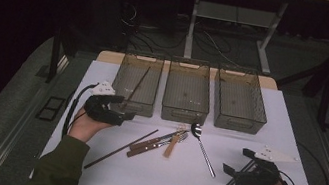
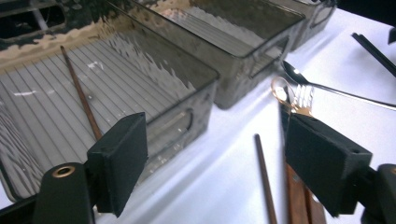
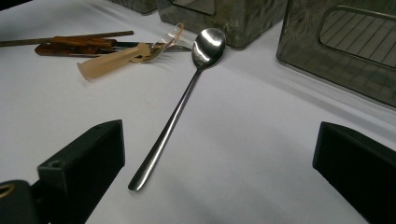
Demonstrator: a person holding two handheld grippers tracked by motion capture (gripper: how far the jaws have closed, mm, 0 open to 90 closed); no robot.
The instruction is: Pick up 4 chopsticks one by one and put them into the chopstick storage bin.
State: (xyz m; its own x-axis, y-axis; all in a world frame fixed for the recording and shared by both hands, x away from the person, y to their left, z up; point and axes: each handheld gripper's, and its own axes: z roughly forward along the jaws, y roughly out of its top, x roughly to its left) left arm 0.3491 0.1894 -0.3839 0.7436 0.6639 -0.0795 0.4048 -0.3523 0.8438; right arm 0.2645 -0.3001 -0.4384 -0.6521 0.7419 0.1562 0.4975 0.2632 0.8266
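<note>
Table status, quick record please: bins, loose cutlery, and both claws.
bins: three clear bins in a row at the table's far side
left bin: holds one chopstick
loose chopstick: on the table
metal spoon: on the table, ahead of the right claw
forks: wood-handled, beside a pale plastic spoon
left claw: open, empty, near the left bin
right claw: open, empty

middle bin [image 1: 187, 96], right bin [image 1: 240, 102] (both beside each other), white table [image 1: 267, 135].
</note>
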